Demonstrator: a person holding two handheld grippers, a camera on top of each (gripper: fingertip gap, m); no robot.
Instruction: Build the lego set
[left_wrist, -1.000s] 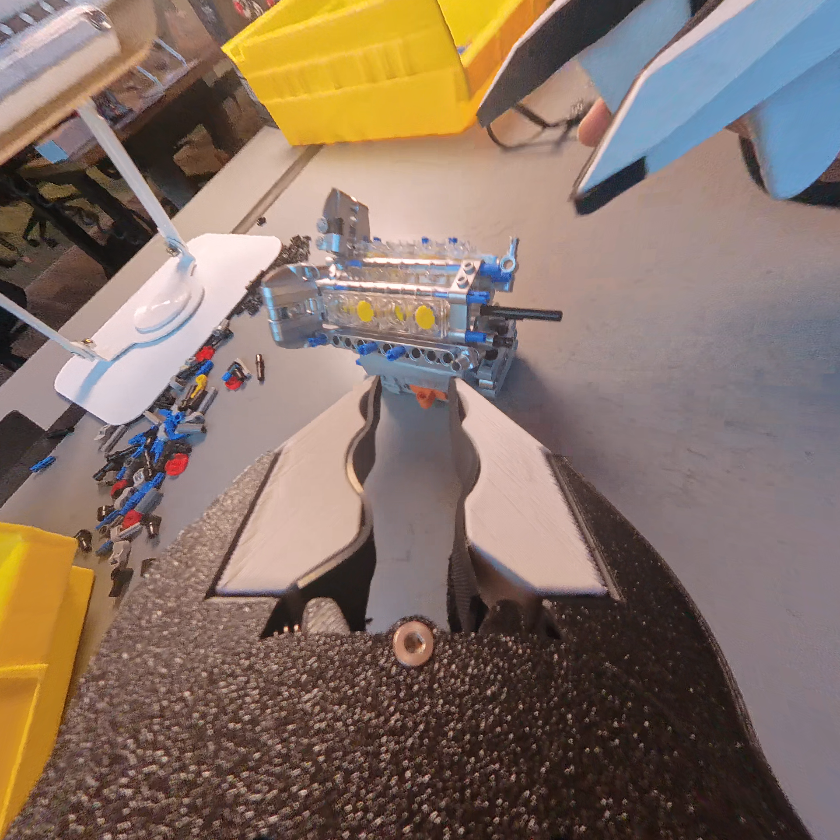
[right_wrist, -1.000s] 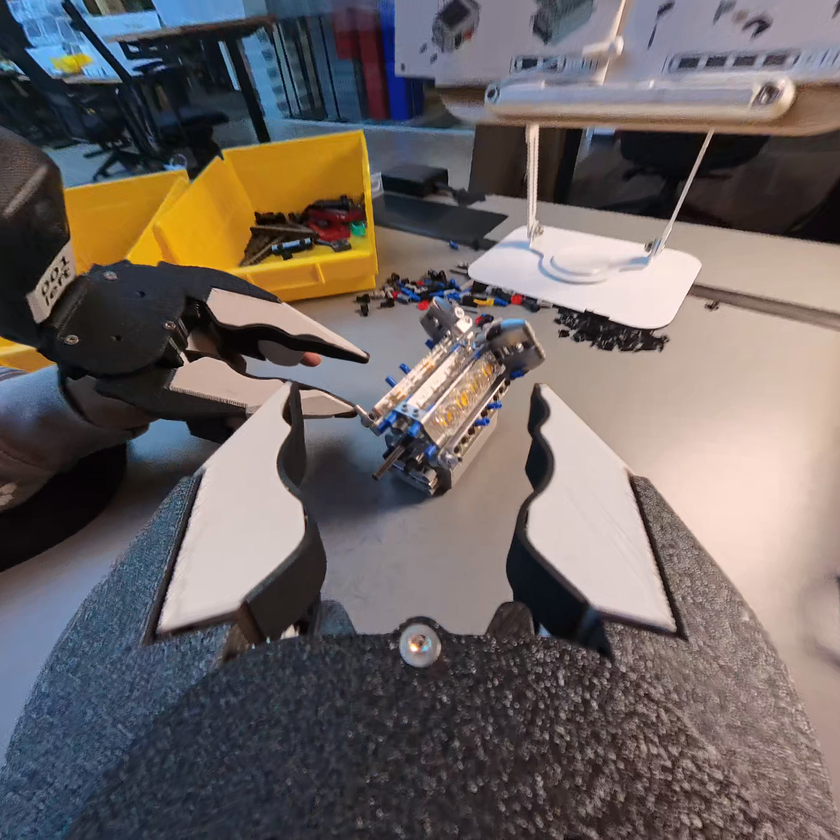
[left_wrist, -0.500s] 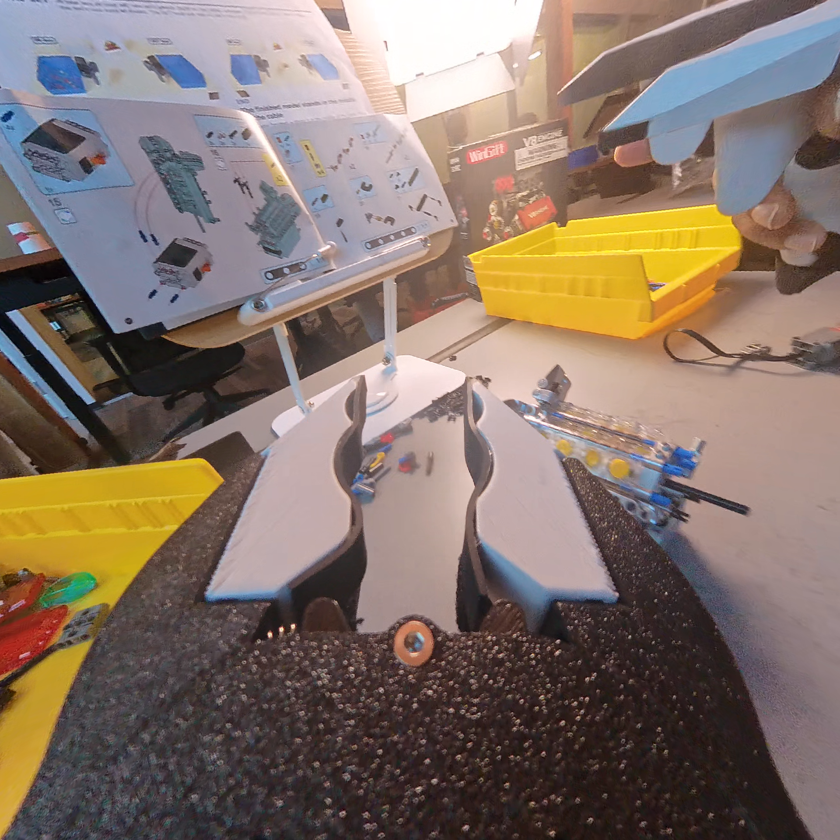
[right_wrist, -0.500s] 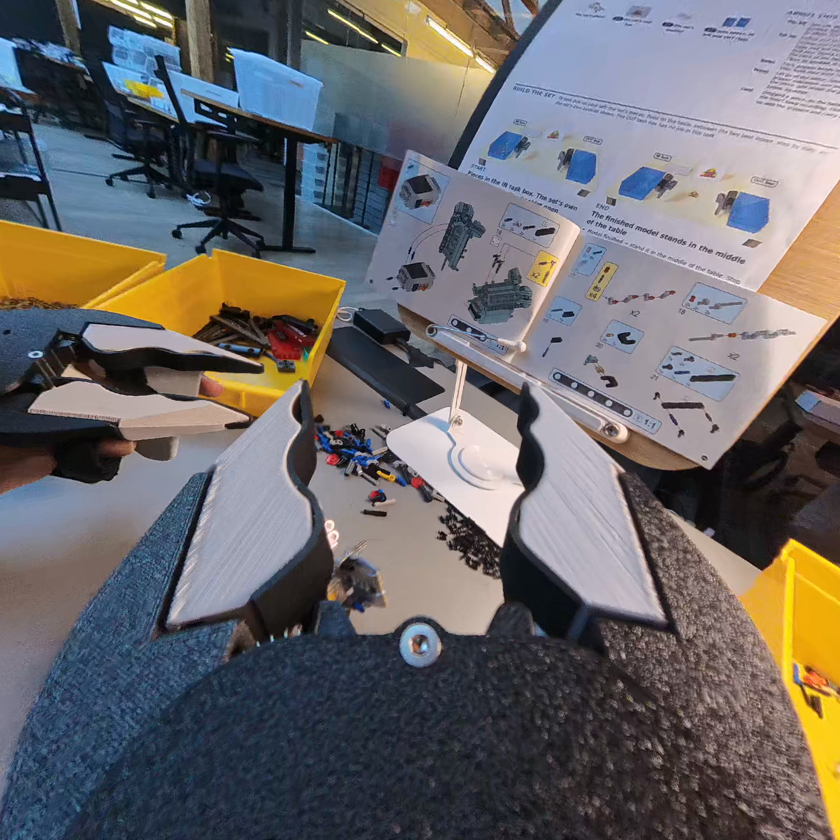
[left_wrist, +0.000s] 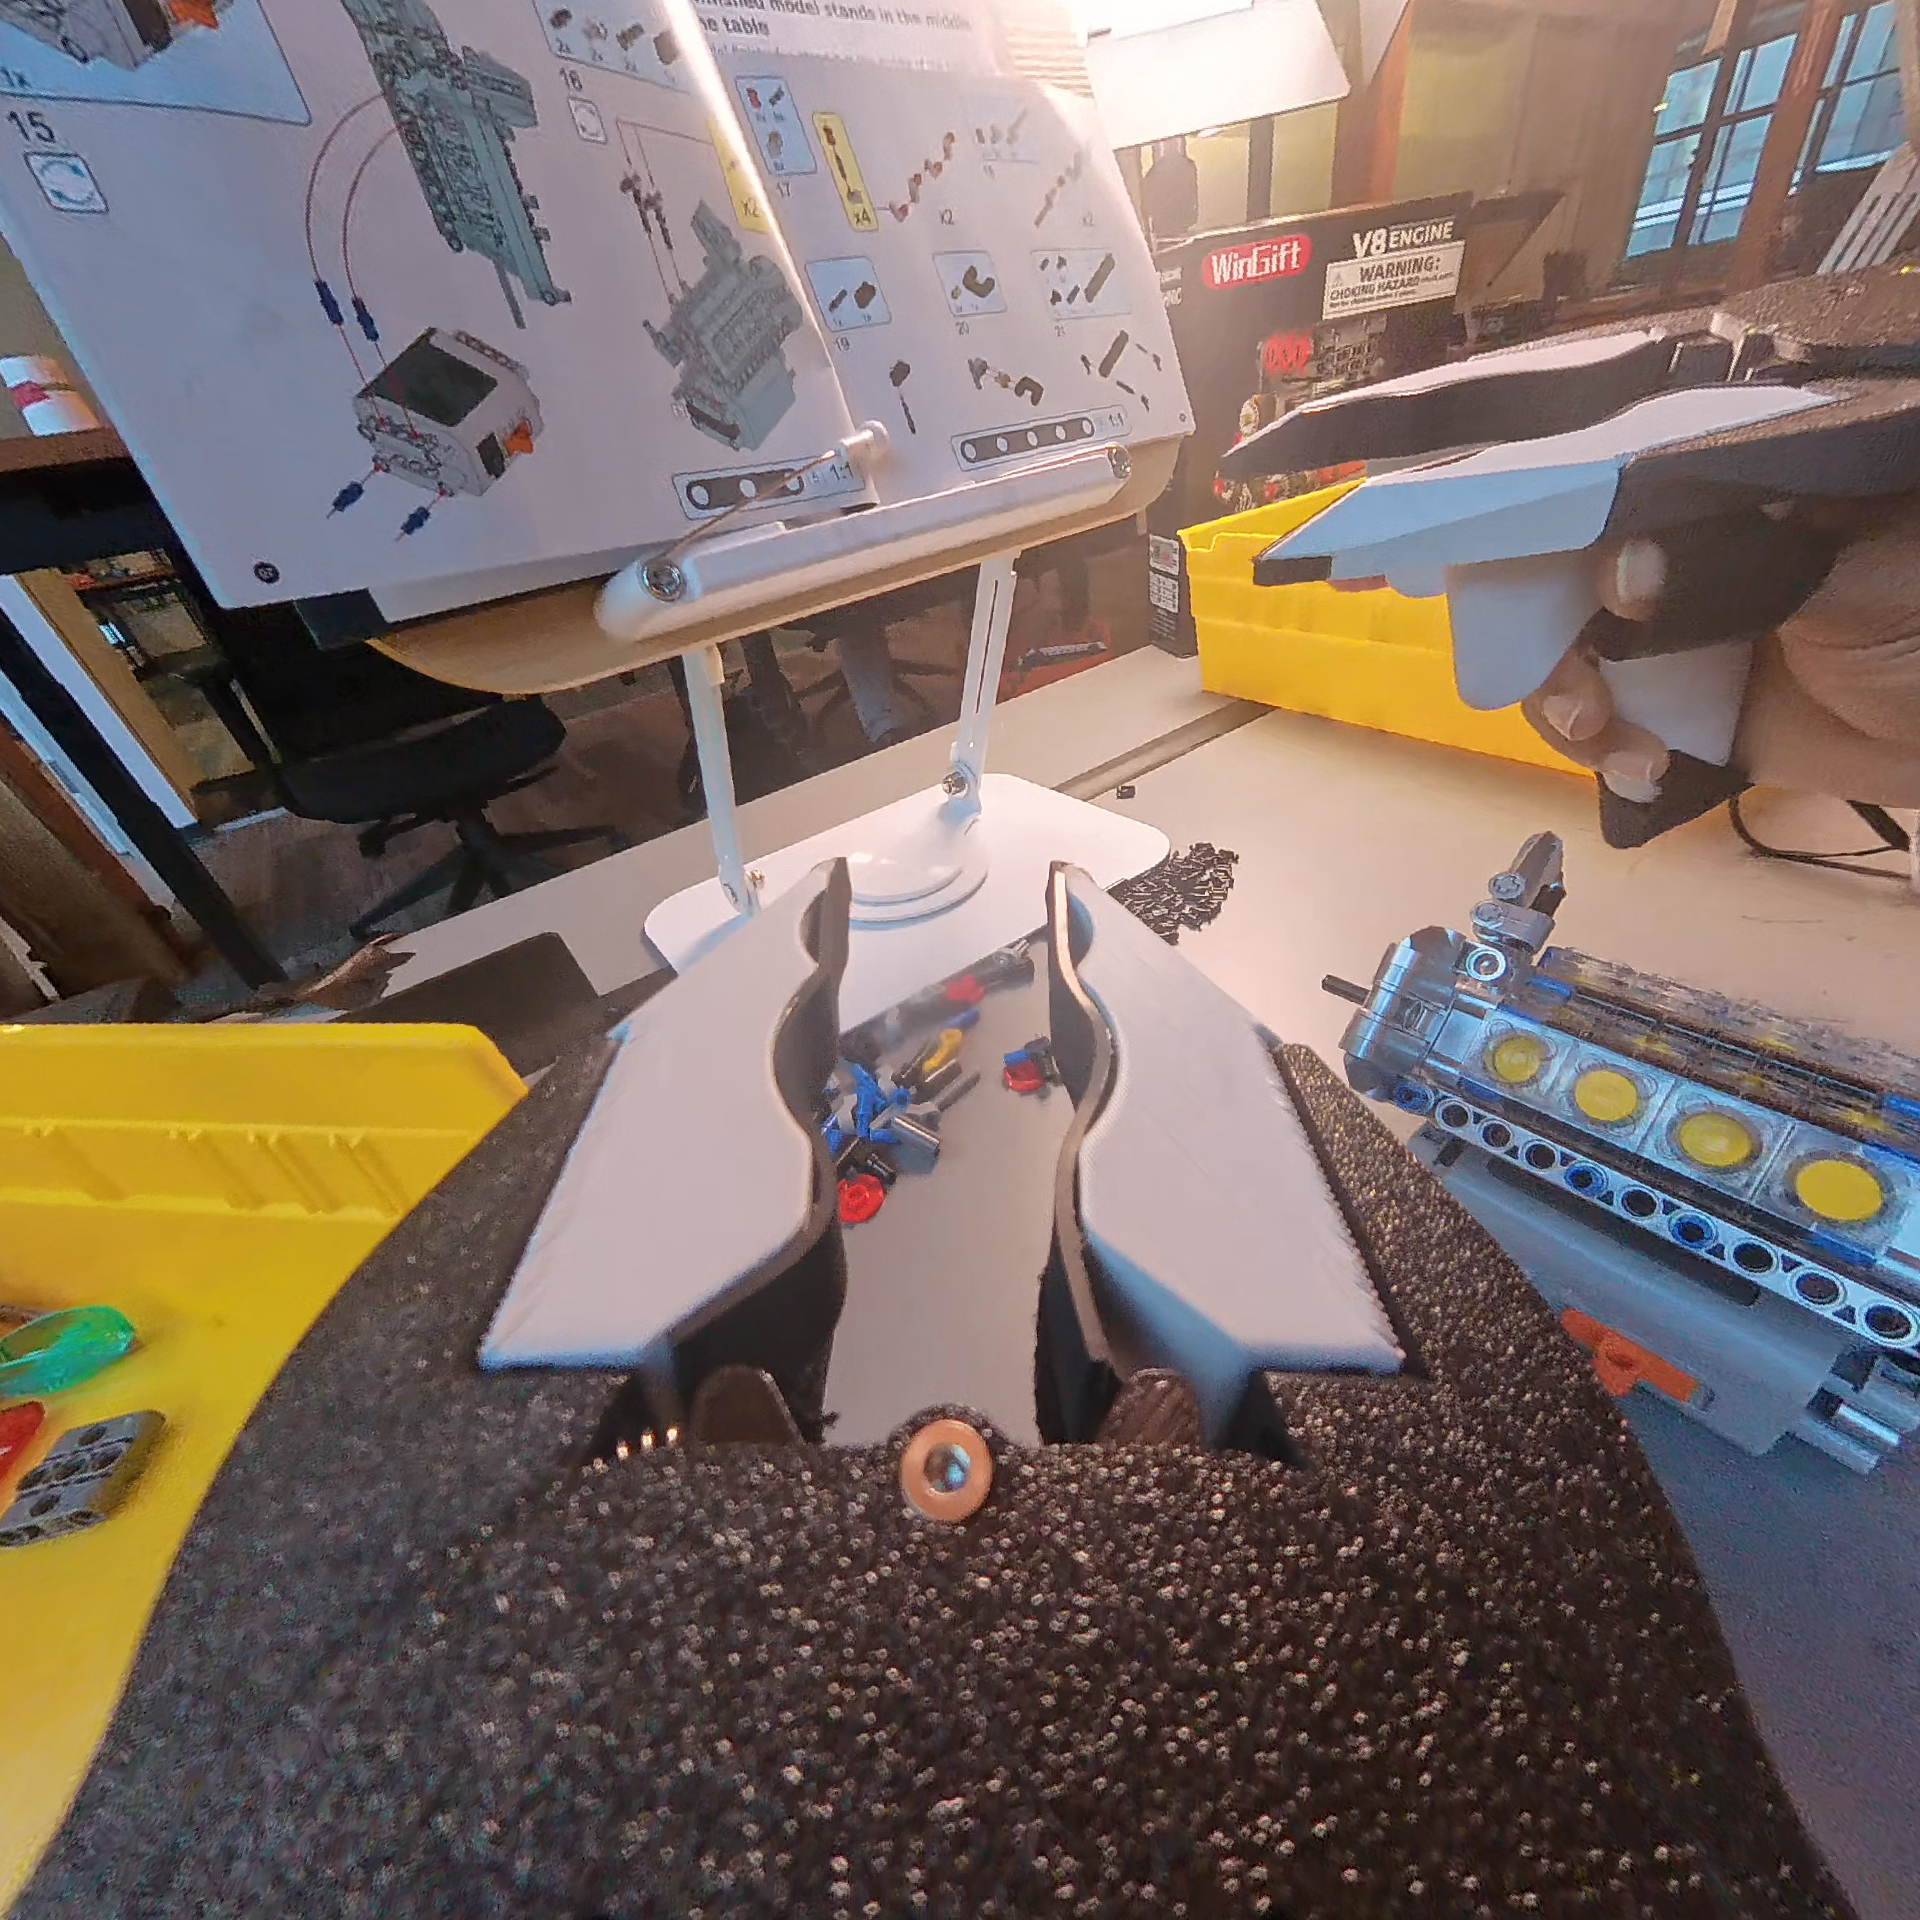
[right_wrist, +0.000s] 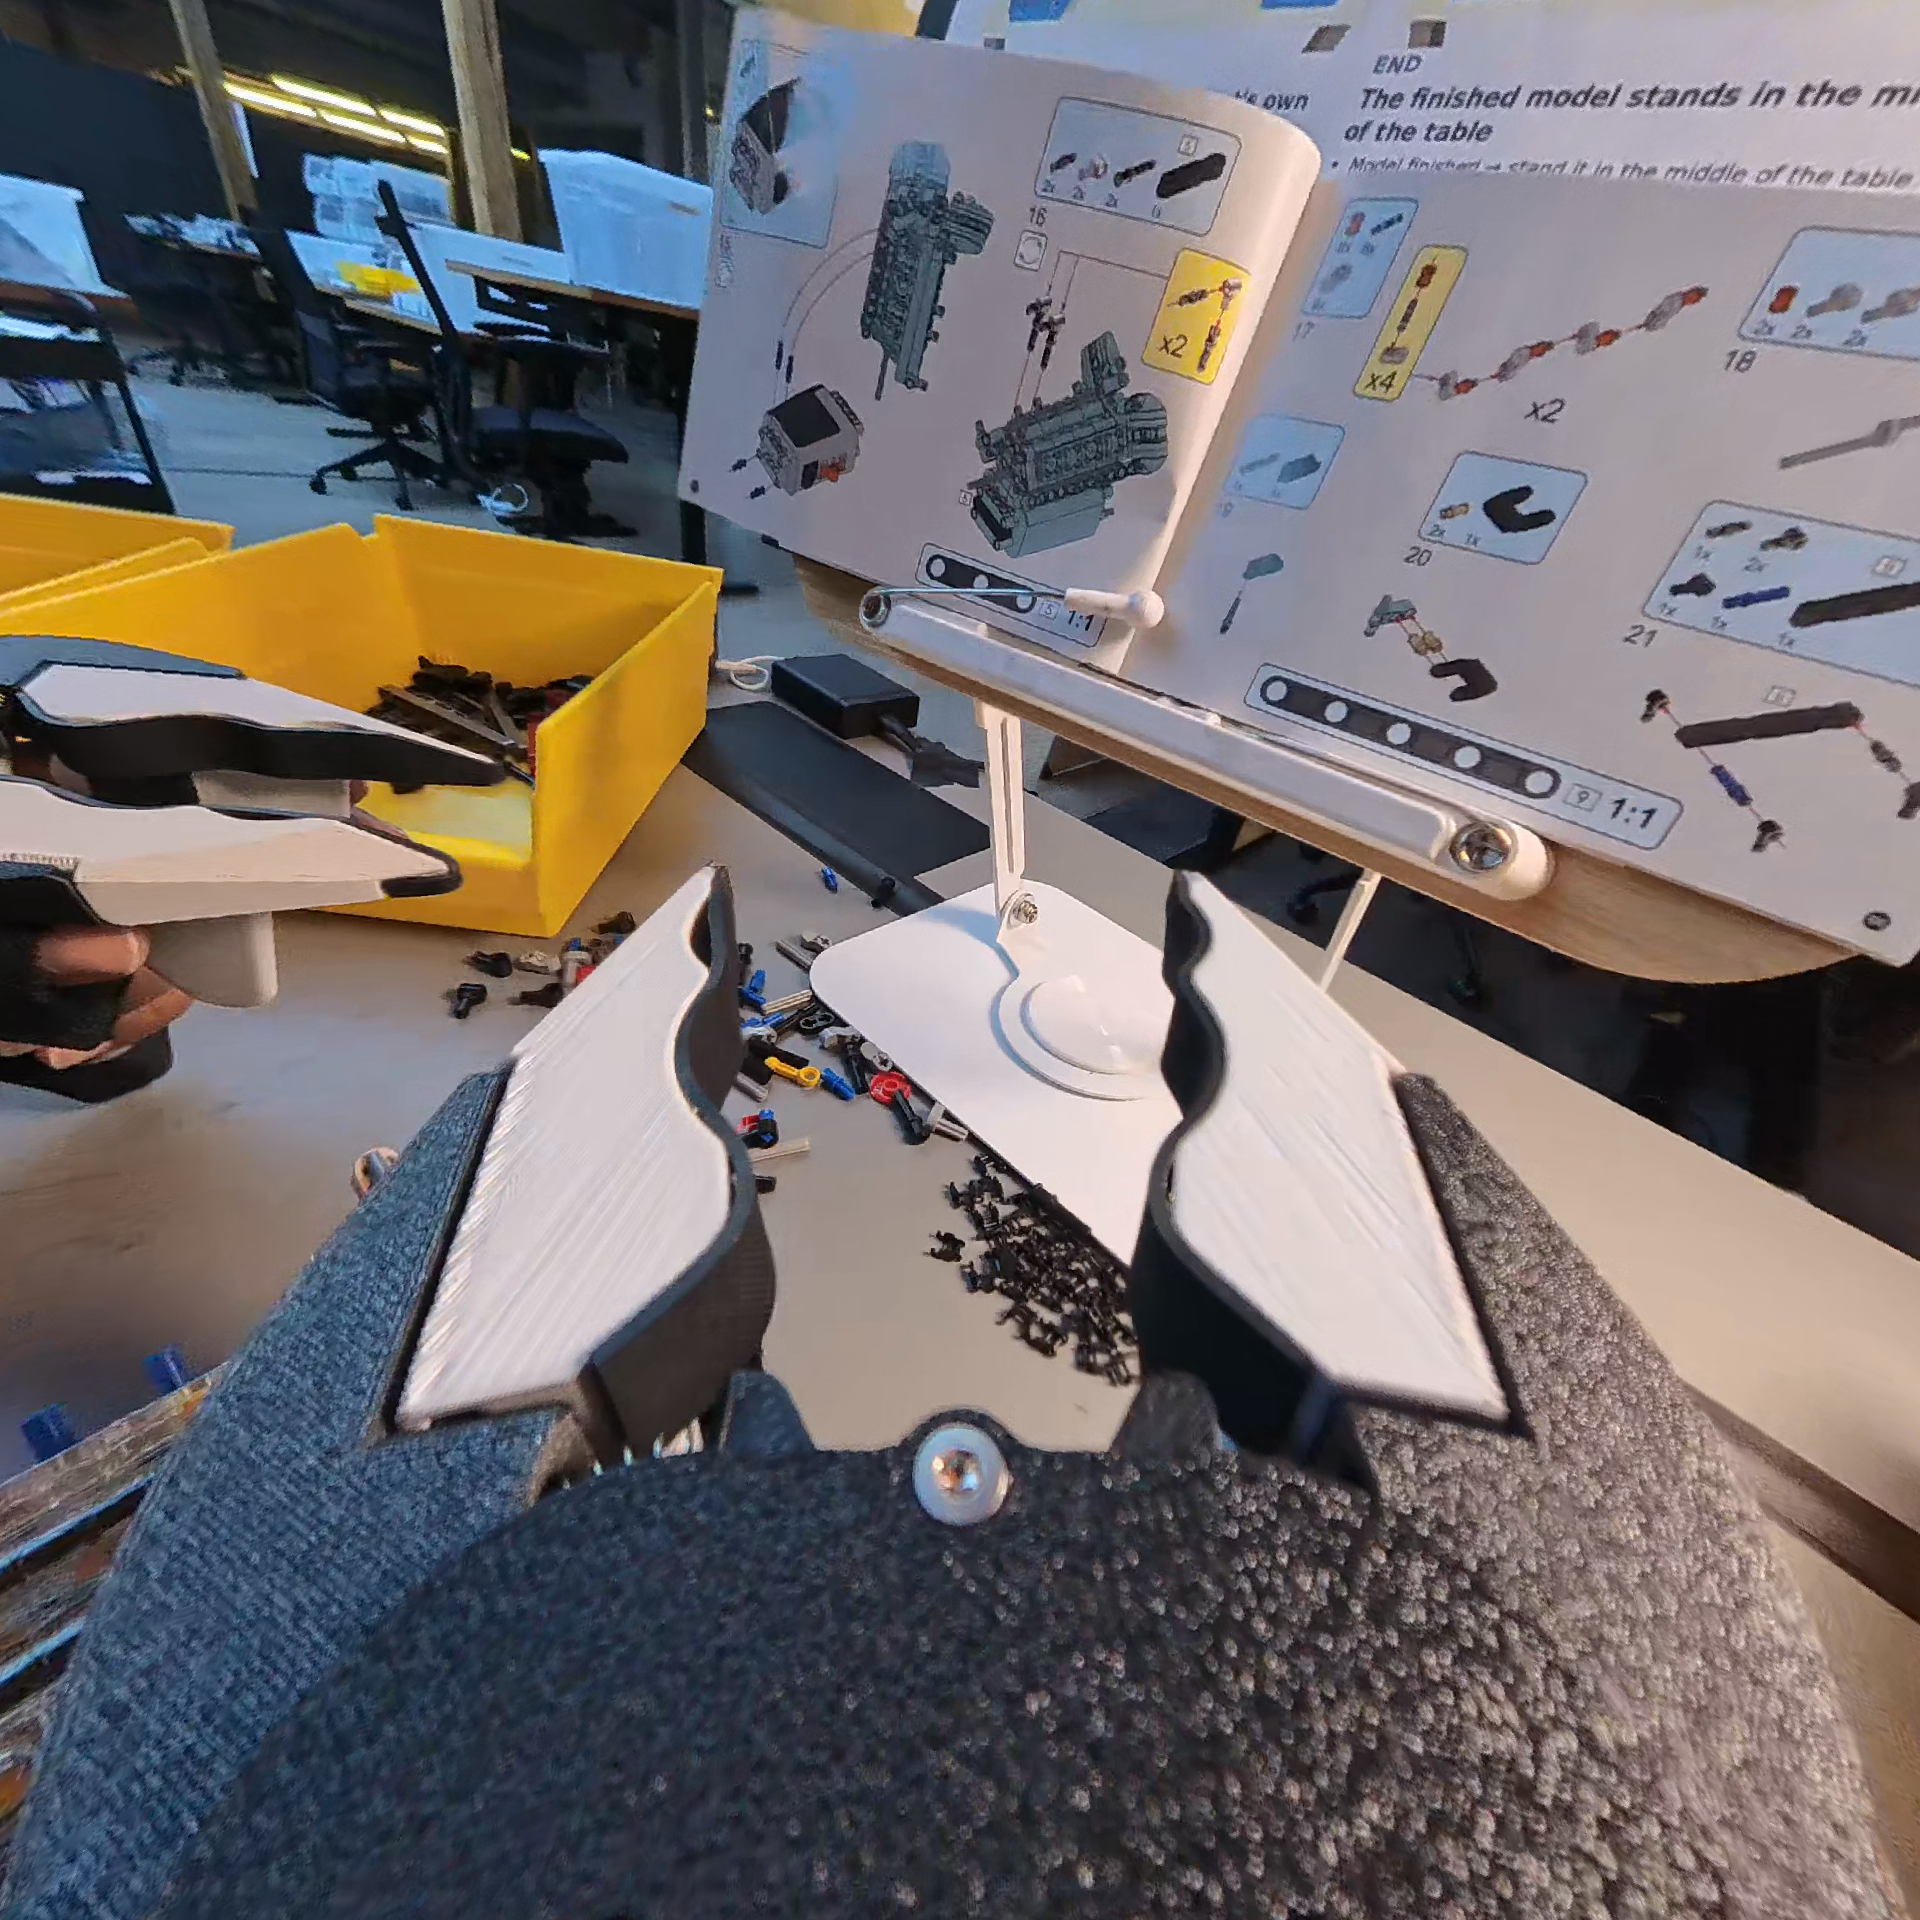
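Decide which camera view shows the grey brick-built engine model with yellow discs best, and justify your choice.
The left wrist view shows the engine model best: its side, yellow discs and beam holes are sharp, lying right of the left gripper. The right wrist view catches only a blurred sliver of it at the lower left edge.

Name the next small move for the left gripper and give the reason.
Probably lower the left gripper toward the loose coloured pieces on the table. Its jaws are open and empty, held above the surface, and that scatter lies directly between its fingers in the left wrist view, in front of the white stand base.
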